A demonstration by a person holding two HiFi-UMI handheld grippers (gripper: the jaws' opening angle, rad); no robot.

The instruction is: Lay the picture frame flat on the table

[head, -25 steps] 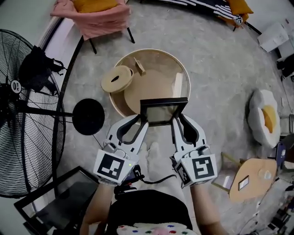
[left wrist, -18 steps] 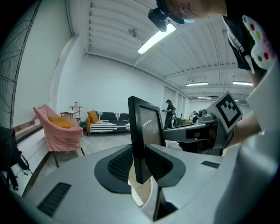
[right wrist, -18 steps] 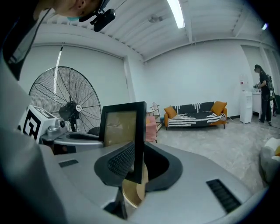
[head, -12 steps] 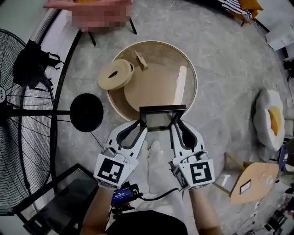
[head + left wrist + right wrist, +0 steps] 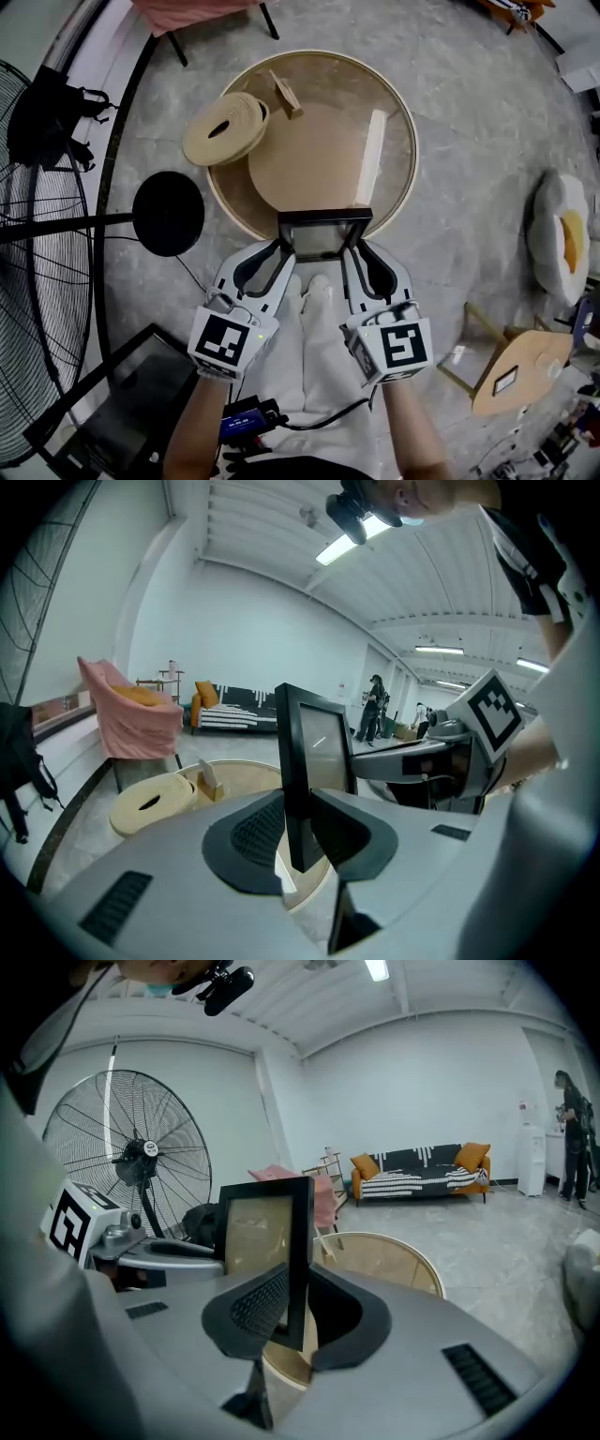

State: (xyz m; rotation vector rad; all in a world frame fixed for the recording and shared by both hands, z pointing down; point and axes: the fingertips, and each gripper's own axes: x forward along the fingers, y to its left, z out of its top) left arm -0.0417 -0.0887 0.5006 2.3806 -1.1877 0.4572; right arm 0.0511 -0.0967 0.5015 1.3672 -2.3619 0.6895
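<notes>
1. Not done; the picture frame (image 5: 322, 234) is upright in the air, over the near rim of the round table (image 5: 405, 122); it looks clear of the tabletop, but contact can't be confirmed.
2. Left to do, as I judge it: lower the frame, tip it onto the bare wood, let go.
3. The left tool (image 5: 284, 251) is clamped on the frame's left side bar; the right tool (image 5: 356, 251) is clamped on the right side bar; both grips are low on the frame.
4. Pose: the tools sit side by side close to the body, roughly parallel; both point forward and somewhat down toward the table.
</notes>
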